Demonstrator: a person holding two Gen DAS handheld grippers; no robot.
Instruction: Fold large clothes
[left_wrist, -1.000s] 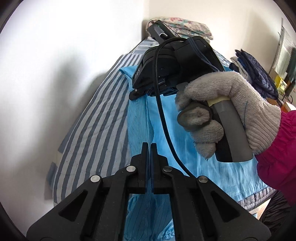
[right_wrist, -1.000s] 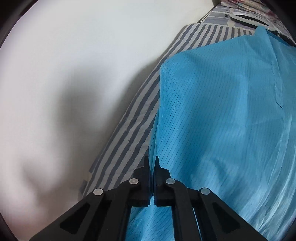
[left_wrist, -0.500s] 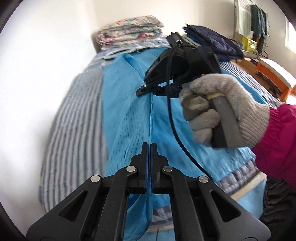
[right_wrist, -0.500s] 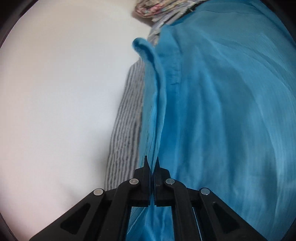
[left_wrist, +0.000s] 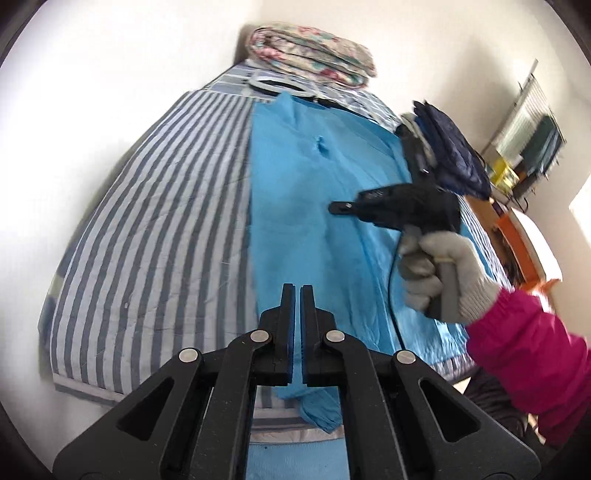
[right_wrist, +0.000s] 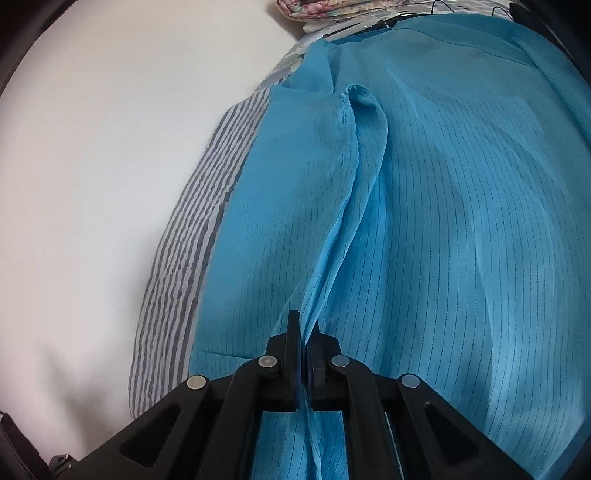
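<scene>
A large light-blue pinstriped garment (left_wrist: 295, 192) lies lengthwise on a bed with a striped sheet (left_wrist: 166, 221). My left gripper (left_wrist: 297, 291) is shut near the foot end, a thin strip of blue showing between its pads and bunched cloth hanging beneath it. In the left wrist view a gloved hand holds my right gripper (left_wrist: 336, 207) over the garment's middle. In the right wrist view the right gripper (right_wrist: 303, 325) is shut on a raised ridge of the garment (right_wrist: 443, 221), which runs up from the jaws towards the collar end.
A white wall runs along the bed's left side. At the head end lie a folded floral quilt (left_wrist: 310, 55) and a white hanger (left_wrist: 273, 83). A pile of dark blue clothes (left_wrist: 454, 155) sits at the bed's right edge, with orange furniture (left_wrist: 517, 236) beyond.
The right gripper has carried the garment's wall-side edge across over its middle, raising a long fold. In the left view the right hand has moved farther off and more striped sheet shows.
</scene>
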